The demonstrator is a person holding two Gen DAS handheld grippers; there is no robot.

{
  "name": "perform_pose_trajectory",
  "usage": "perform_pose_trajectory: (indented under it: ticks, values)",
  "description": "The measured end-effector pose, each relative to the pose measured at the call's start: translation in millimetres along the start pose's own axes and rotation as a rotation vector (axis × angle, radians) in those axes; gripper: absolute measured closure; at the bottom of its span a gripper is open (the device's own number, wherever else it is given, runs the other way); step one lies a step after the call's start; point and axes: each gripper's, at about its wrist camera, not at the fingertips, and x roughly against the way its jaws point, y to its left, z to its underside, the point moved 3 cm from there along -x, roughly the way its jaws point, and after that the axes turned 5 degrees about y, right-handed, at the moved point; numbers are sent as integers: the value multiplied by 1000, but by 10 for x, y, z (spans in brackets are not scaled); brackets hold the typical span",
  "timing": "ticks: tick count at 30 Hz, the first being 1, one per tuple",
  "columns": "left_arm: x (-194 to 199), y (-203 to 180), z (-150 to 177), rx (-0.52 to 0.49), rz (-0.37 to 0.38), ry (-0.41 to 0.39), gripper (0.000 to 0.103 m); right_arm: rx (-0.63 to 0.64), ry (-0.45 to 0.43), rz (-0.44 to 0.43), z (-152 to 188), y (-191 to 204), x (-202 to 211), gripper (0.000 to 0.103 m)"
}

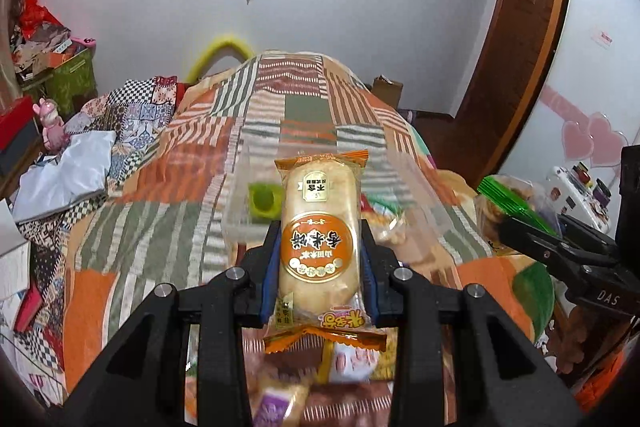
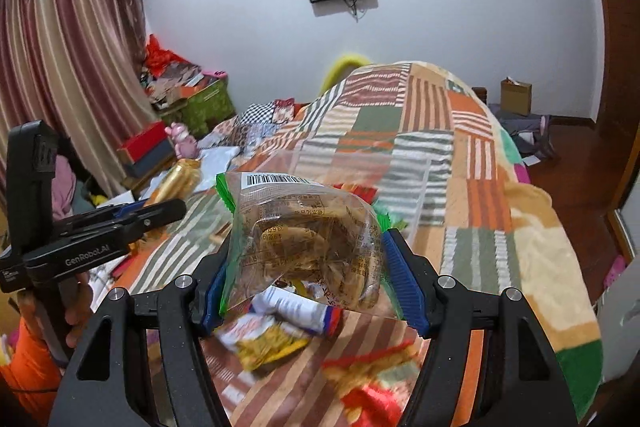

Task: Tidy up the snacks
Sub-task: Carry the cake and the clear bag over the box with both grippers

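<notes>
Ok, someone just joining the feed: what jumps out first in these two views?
Each gripper is clamped on a snack: the left gripper holds an orange rice cracker pack, the right gripper a clear cookie bag. Ahead lies a clear plastic bin on the patchwork blanket, with loose snacks below.

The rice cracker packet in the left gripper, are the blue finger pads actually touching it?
Touching. In the left wrist view, the left gripper has its blue pads pressed against both long sides of the orange rice cracker packet, which is held off the bedspread.
</notes>
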Motion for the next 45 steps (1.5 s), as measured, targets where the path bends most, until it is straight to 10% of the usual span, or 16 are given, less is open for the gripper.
perform_pose_trajectory:
  ticks: [27, 45]
  values:
    - [-1399, -37, -318, -43, -7, 173, 69, -14, 136, 57, -265, -389, -896, 37]
    - [-1669, -111, -300, -56, -15, 228, 67, 55, 206, 88, -266, -322, -1184, 33]
